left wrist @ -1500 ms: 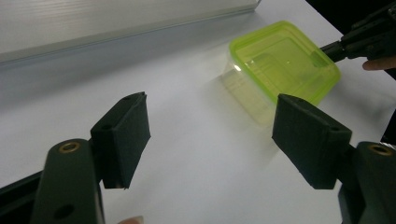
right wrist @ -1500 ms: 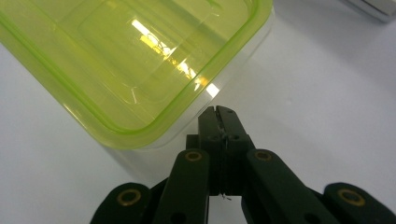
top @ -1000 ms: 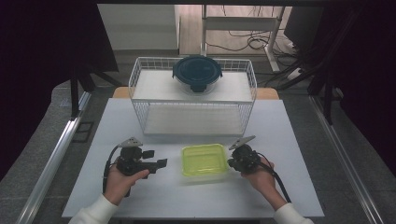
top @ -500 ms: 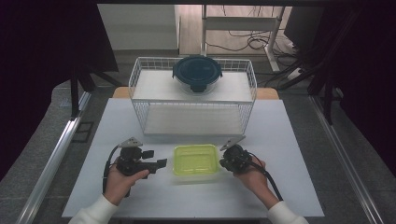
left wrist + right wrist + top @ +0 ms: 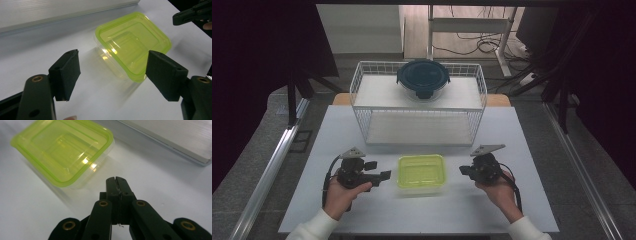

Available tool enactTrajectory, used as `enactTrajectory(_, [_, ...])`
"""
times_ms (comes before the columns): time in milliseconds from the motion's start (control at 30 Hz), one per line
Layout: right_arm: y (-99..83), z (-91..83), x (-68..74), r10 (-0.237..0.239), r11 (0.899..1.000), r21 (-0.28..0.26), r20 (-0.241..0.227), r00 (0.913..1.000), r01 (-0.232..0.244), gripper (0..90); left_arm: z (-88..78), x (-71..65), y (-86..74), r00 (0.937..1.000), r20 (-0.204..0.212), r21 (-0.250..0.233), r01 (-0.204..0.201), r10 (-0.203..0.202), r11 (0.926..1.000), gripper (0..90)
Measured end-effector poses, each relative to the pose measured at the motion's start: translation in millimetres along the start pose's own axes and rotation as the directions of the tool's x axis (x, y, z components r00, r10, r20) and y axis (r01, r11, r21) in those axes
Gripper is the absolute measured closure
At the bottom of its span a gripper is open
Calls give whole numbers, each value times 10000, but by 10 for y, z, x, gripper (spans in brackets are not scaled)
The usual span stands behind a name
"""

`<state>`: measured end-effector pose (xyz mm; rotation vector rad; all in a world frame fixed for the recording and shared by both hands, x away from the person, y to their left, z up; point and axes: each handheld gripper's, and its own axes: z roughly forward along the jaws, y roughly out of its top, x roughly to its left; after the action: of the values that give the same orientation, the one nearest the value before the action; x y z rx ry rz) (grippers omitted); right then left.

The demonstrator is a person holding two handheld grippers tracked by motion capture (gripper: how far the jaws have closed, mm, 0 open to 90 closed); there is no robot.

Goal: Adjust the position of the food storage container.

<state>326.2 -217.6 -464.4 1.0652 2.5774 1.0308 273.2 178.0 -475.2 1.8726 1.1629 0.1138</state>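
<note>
In basket [image 5: 362, 90] – lidded bowl [image 5: 423, 79] contents hidden.

Black hand-held gripper [image 5: 382, 170] jaws, brass rivets; grey plates, black cables, white sleeves

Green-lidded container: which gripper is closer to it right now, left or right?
Left. The left gripper, jaws open, sits just off the green-lidded container on its left side. The right gripper, jaws shut, stands farther off on its right side. Neither touches it.
</note>
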Motion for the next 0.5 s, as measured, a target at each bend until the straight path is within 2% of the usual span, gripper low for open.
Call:
enactTrajectory(67, [-12, -8, -13, 266, 9995, -155, -223, 9994, -269, 814, 3, 3, 0, 10000, -4, 3, 7, -7, 10000, 274])
enactTrajectory(133, [-21, 1, -18, 662, 9973, -304, -356, 9972, -672, 655, 3, 6, 1, 10000, -6, -7, 10, -10, 10000, 274])
enactTrajectory(200, [-24, 19, -18, 1190, 9915, -484, -424, 9920, -1210, 496, 2, 7, 0, 10000, -8, -5, 11, -11, 10000, 273])
enactTrajectory(267, [-23, 26, -24, 1702, 9827, -634, -611, 9835, -1740, 400, 0, 7, 0, 10000, -4, -9, 13, -13, 10000, 274])
enactTrajectory(367, [-19, 18, -22, 2195, 9703, -831, -922, 9712, -2272, 317, 1, 6, 2, 10000, -5, -33, 39, -39, 10000, 272])
enactTrajectory(433, [-13, 18, -24, 2448, 9617, -901, -1413, 9592, -2587, 272, 3, 4, 2, 10000, -34, -28, 50, -51, 10000, 271])
enactTrajectory(500, [-8, 26, -22, 2486, 9594, -924, -1692, 9537, -2665, 246, 2, 1, 5, 9999, -106, -42, 90, -91, 10000, 265])
